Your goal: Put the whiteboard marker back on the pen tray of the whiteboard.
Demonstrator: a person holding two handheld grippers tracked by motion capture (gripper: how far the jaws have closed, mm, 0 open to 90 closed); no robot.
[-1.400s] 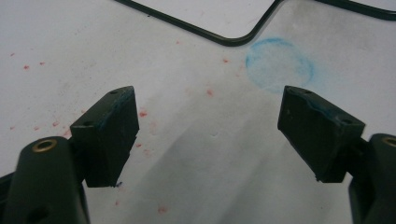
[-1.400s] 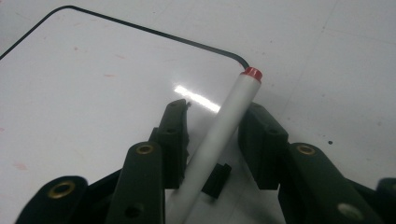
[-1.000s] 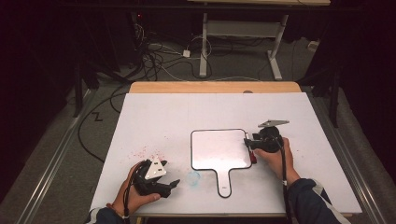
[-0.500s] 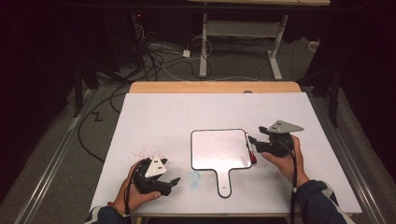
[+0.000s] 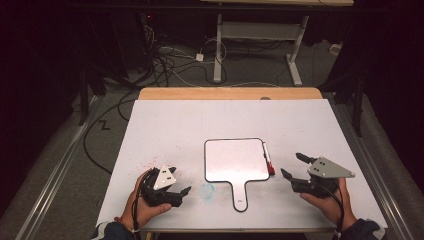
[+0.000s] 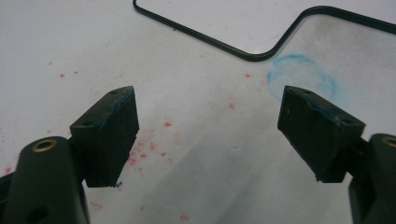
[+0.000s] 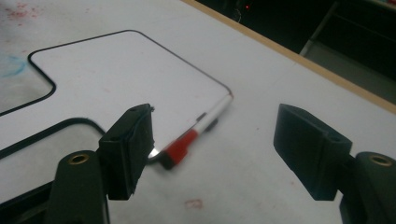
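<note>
A paddle-shaped whiteboard with a black rim lies flat at the table's middle, its handle toward the front edge. A white marker with a red cap lies along the board's right edge; the right gripper view has the marker just ahead of the jaws. My right gripper stands open to the right of the marker, apart from it, with nothing between its jaws. My left gripper rests open near the front left, left of the board's handle, over red specks and a blue smudge.
The white tabletop has a wooden strip at its far edge. Red flecks dot the front left. Beyond the table, cables and a desk frame stand on the dark floor.
My right gripper has let go of the marker at the board's right edge and drawn back to the right and toward the front. The left gripper has stayed put.
</note>
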